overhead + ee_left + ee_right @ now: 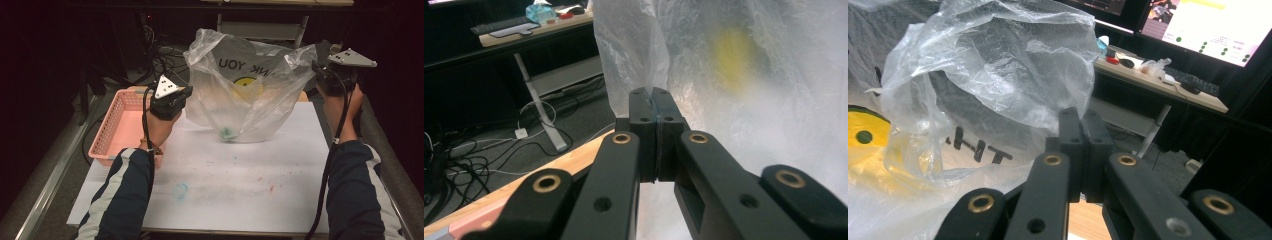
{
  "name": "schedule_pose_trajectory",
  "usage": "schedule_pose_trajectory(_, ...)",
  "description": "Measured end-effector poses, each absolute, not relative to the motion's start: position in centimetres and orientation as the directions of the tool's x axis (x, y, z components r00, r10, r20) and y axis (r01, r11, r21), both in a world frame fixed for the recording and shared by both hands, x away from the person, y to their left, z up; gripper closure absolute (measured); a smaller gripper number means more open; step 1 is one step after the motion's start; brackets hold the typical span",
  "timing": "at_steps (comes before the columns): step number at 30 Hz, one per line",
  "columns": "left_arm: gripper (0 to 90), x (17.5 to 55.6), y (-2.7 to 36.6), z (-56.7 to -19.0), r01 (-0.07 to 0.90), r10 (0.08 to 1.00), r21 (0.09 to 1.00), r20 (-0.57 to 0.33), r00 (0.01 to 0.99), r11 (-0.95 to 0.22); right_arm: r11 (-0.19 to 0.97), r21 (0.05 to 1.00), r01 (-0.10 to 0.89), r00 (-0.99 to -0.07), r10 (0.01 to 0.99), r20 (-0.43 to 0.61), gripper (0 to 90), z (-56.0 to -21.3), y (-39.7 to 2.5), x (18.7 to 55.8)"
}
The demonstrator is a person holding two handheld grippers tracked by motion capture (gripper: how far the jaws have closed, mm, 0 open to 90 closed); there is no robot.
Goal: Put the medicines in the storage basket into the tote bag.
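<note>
Clear plastic bag point(245, 95), printed with dark lettering and a yellow face, stands open toward the table's twelve o'clock edge, bottom resting on the white table surface point(240, 170). Left gripper point(186, 95) is pressed together, pinching the bag's rim at the bag's nine o'clock side. Right gripper point(316, 67) has its jaws pressed together at the rim at two o'clock; film between them cannot be confirmed. A small green object point(228, 133) lies inside the bag. Pink basket point(112, 132) sits at the table's nine o'clock.

Overhead view; both gripper views close on bag point(250, 95)
</note>
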State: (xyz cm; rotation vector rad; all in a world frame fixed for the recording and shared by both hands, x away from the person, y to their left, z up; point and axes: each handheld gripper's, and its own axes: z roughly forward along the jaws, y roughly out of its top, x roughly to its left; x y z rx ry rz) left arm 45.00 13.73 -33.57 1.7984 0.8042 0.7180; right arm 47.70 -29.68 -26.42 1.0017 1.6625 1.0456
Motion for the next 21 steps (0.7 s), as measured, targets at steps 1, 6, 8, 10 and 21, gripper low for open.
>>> schedule_pose_trajectory(1, 87.0, 45.0, 13.5, -33.9, 0.217, 0.786, 0.934, 0.098, 0.61, -0.284, 0.311, 0.934, 0.174, -0.271, 0.927, -0.259, 90.0, -26.6, -29.5, 47.7)
schedule_pose_trajectory(6, 83.7, 45.2, 12.8, -35.1, 0.236, 0.778, 0.911, 0.129, 0.615, -0.337, 0.333, 0.925, 0.184, -0.297, 0.916, -0.271, 90.0, -27.5, -28.6, 47.9)
schedule_pose_trajectory(8, 83.8, 45.3, 12.7, -35.4, 0.239, 0.777, 0.906, 0.138, 0.615, -0.35, 0.335, 0.923, 0.19, -0.3, 0.915, -0.27, 90.0, -27.7, -28.4, 48.0)
schedule_pose_trajectory(10, 84.7, 45.4, 12.7, -35.5, 0.241, 0.777, 0.905, 0.138, 0.614, -0.351, 0.338, 0.921, 0.193, -0.305, 0.913, -0.271, 90.0, -27.9, -28.2, 48.1)
schedule_pose_trajectory(21, 69.3, 45.2, 13.1, -35.2, 0.241, 0.796, 0.909, 0.142, 0.588, -0.34, 0.3, 0.945, 0.128, -0.333, 0.911, -0.244, 55.2, -27.2, -27.4, 46.5)
